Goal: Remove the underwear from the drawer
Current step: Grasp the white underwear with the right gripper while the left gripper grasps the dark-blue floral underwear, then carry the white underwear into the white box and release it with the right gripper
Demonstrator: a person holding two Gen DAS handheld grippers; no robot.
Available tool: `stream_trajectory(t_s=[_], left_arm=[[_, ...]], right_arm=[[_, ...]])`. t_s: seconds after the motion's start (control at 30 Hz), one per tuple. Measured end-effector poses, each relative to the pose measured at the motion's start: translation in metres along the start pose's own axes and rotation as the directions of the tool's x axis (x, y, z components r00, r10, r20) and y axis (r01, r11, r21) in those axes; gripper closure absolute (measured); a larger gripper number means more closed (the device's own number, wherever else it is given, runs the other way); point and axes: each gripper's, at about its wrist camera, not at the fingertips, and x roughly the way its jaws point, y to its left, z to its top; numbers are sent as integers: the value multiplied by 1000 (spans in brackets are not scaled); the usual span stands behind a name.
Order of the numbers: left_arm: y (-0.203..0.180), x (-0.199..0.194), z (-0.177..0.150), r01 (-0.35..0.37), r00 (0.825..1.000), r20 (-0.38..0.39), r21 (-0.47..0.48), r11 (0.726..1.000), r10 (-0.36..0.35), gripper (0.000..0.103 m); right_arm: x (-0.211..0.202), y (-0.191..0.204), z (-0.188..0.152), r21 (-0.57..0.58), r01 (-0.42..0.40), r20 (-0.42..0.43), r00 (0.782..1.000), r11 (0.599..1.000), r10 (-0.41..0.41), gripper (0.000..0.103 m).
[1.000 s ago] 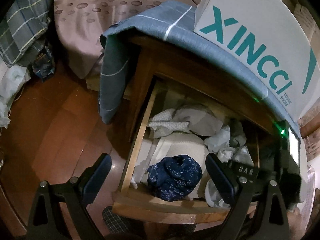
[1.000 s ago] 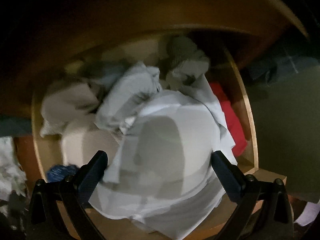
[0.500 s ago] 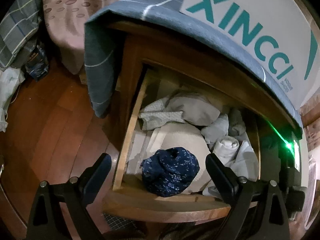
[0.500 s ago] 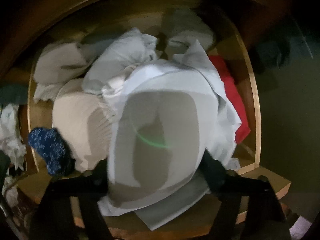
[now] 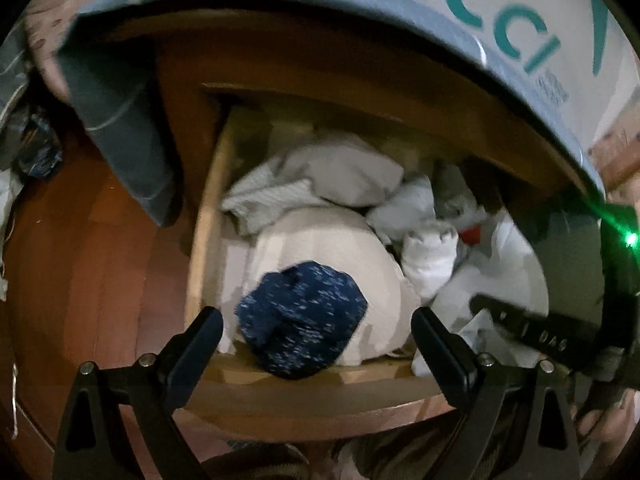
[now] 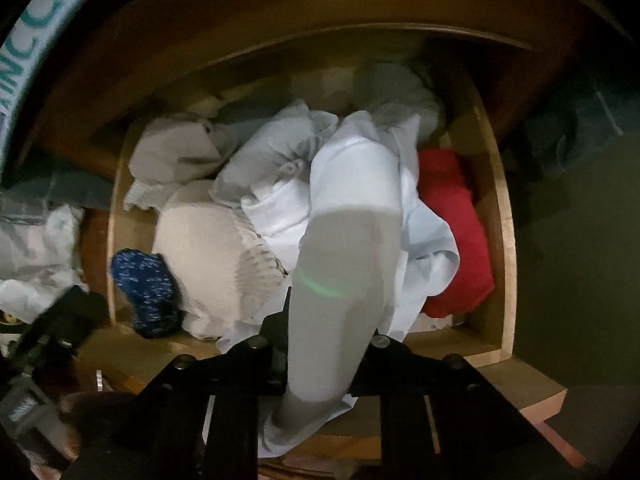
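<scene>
Right wrist view: right tongs (image 6: 324, 344) pinch white underwear (image 6: 352, 200), hiding the drawer (image 6: 500, 216) middle; left tongs (image 5: 316, 336) gape empty.

"NCCI" on white box (image 5: 520, 20)

Dim room, reddish wooden floor (image 5: 80, 280)

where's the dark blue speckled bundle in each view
Left wrist view: the blue bundle sits low at centre, at the drawer's front edge, on the cream cloth.
Right wrist view: the blue bundle lies at lower left, in the drawer's front left corner.
Shared landmark: the cream cloth beside it.
</scene>
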Motion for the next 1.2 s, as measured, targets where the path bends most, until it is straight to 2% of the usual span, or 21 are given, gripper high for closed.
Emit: stream_trajectory(t_s=[0.1,0.23,0.4,0.5,0.6,0.67,0.73,0.83,0.87,0.93,1.03,1.2], left_arm=[[-5,9,1,9,999,-36,16,1000,-8,5],[-4,20,4,13,998,-69,-5,1000,-14,5],[-5,40,8,10,991,-136,-25,1000,-14,5],[-9,53,9,-21,986,-168,-17,1000,18,5],[-13,63,10,-25,981,-194,-20,999,21,6],[-13,67,12,-22,979,-203,-40,999,14,12],[-12,72,9,-35,975,-220,-49,998,23,40],[-10,76,8,-62,971,-234,-53,997,47,59],[-10,76,8,-56,972,-230,-57,997,42,61],[-11,70,9,-51,979,-198,-59,997,39,75],[-10,56,6,-41,989,-145,-48,998,34,82],[-24,31,3,-15,999,-48,18,1000,16,83]], right_arm=[[-18,-1,3,3,-48,36,998,999,48,89],[-19,-2,4,-14,-90,78,993,996,91,89],[-20,-6,3,-15,-122,80,989,992,122,89],[-22,-7,3,-17,-132,85,987,991,133,89],[-24,-7,-1,-28,-137,92,986,990,139,89],[-24,-7,-2,-31,-150,95,984,988,152,89],[-23,-7,-2,-32,-155,97,983,987,157,89],[-22,-7,-1,-35,-157,99,982,987,160,89],[-21,-7,-1,-35,-159,100,982,987,162,89],[-22,-6,-2,-39,-159,108,981,987,162,89],[-26,-5,-3,-57,-158,121,979,986,164,89],[-32,-5,-6,-74,-164,145,974,984,174,89]])
